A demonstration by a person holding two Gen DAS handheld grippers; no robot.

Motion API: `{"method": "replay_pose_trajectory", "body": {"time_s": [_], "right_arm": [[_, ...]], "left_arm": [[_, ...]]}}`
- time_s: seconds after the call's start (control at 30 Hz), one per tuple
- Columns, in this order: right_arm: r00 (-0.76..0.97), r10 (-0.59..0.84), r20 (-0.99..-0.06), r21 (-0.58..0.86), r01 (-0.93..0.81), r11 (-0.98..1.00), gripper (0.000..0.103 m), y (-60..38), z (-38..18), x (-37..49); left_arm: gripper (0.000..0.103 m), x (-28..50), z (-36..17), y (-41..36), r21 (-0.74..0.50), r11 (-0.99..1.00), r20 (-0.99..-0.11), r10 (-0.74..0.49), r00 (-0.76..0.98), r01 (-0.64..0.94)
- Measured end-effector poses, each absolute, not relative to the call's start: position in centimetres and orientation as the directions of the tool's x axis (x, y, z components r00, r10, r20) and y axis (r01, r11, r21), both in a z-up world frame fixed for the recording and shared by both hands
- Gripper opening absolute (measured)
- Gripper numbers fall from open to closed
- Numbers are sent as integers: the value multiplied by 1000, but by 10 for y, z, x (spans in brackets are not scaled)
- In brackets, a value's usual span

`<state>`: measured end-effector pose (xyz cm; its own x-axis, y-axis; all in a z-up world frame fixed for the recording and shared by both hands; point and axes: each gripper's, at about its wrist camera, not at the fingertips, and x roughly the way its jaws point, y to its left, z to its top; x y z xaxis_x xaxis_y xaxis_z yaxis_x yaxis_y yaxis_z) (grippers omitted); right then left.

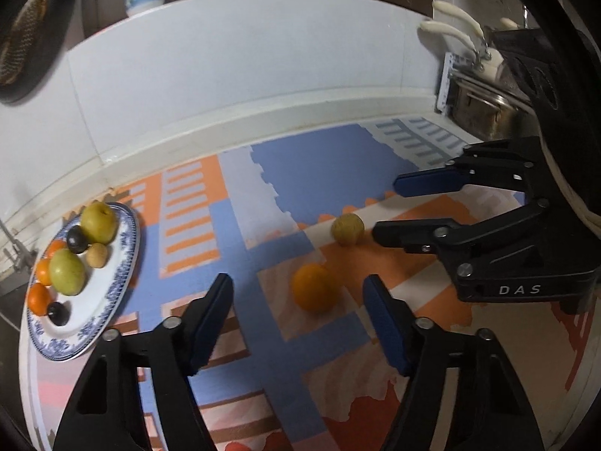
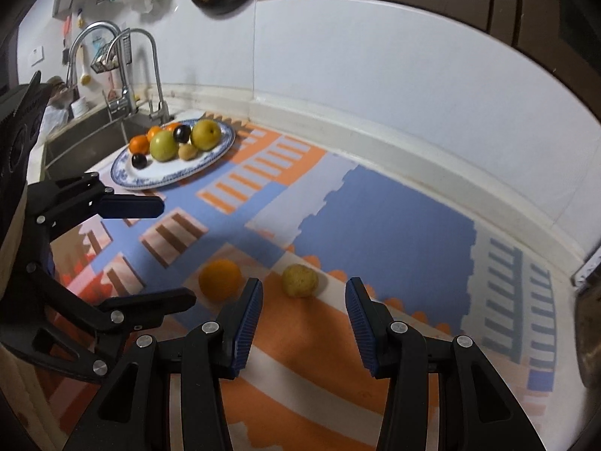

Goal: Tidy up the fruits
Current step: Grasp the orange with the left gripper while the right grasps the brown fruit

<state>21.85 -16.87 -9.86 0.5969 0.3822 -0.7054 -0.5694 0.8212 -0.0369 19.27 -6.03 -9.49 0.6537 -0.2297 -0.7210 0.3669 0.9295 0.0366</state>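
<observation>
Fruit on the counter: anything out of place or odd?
Two pieces lie loose on the patterned mat, away from the plate that holds the rest: an orange and a small yellowish fruit. Each sits just ahead of an open hand-held gripper. Nothing looks spilled or damaged.

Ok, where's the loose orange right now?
The orange lies on the patterned mat, ahead of the open left gripper in the left wrist view, with the small yellow fruit just beyond it.
</observation>
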Motion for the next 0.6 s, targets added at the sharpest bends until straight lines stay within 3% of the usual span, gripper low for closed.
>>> {"method": "replay_pose_trajectory", "body": {"time_s": [0.3, 0.53, 0.6], "right_arm": [[537, 419, -732, 21, -597, 802, 46, -161, -122, 242], [504, 432, -748, 57, -600, 798, 36, -156, -134, 253], [497, 436, -750, 67, -599, 798, 35, -154, -136, 255]], "left_arm": [[55, 212, -111, -61, -11, 922, -761, -259, 595, 387], [44, 221, -115, -60, -55, 915, -773, -293, 563, 401], [36, 223, -117, -61, -68, 910, -777, -305, 551, 408]]}}
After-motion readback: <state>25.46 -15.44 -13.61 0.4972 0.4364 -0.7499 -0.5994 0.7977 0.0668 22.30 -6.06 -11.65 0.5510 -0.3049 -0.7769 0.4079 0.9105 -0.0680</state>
